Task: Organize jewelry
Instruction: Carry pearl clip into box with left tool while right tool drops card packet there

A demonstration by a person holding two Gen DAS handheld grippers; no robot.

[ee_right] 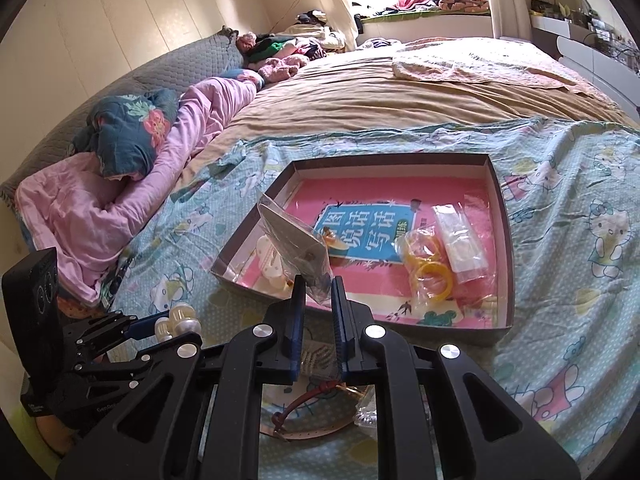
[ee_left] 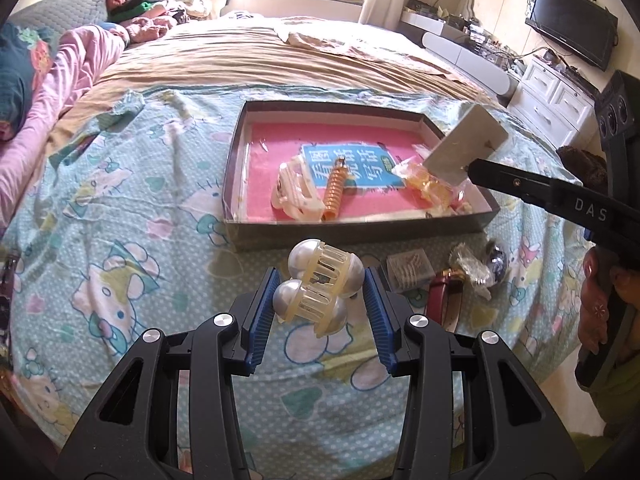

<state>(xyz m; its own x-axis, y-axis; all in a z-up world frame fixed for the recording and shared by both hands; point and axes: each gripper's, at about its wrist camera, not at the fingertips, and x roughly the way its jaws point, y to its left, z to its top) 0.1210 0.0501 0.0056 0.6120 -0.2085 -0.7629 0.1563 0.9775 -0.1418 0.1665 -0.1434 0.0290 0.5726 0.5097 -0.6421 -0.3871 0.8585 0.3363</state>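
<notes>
"DAS" shows on the right gripper (ee_left: pixel 474 168), clamped on a card (ee_left: pixel 464 146) over the box (ee_left: pixel 360 232); left gripper (ee_left: pixel 320 292) clamps a pearl clip (ee_left: pixel 320 288) before it.

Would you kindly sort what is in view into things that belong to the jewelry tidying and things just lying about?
Part of the job:
- pearl hair claw in the left gripper
- bagged earring card in the right gripper
- shallow box
- orange spiral tie
- yellow rings in a bag
- red strap

Lying about:
- pink quilt
- clothes pile
- television
</notes>
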